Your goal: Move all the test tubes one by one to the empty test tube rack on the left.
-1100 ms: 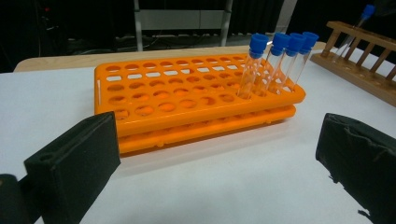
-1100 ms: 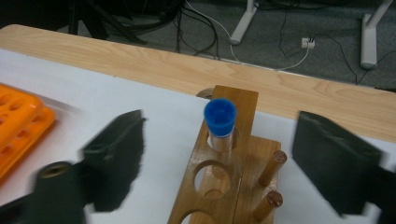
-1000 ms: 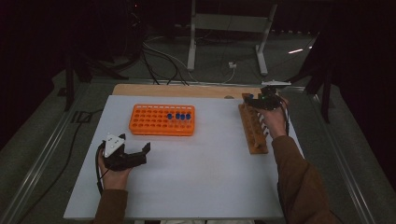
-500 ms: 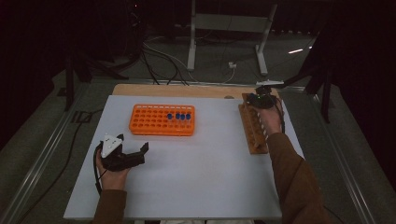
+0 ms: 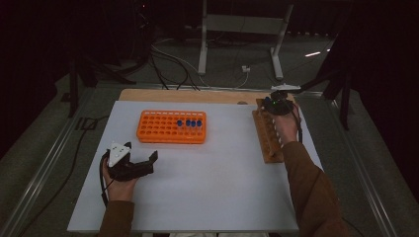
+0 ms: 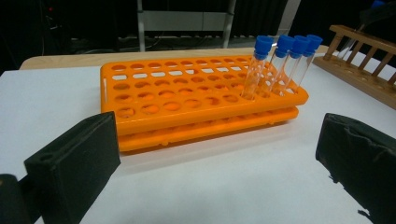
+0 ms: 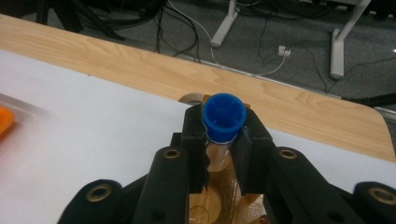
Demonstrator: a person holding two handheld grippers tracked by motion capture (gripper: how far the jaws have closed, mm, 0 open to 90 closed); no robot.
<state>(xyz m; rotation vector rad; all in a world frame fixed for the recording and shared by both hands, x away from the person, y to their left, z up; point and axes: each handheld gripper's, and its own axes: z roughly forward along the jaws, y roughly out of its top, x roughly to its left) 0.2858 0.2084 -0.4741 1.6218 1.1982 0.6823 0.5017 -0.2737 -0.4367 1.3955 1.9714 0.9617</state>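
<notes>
White tabletop (image 5: 212,192), wood edge; dark room, cables (image 5: 173,61).

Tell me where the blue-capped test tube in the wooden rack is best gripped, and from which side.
Grip the blue-capped test tube just under its cap, coming from above. It stands upright in the wooden rack, so only its top is free, and the cap's wider rim should stop slipping. The right claw is already shut on it there.

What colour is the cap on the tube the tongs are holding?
Blue. The cap shows best in the right gripper view.
</notes>
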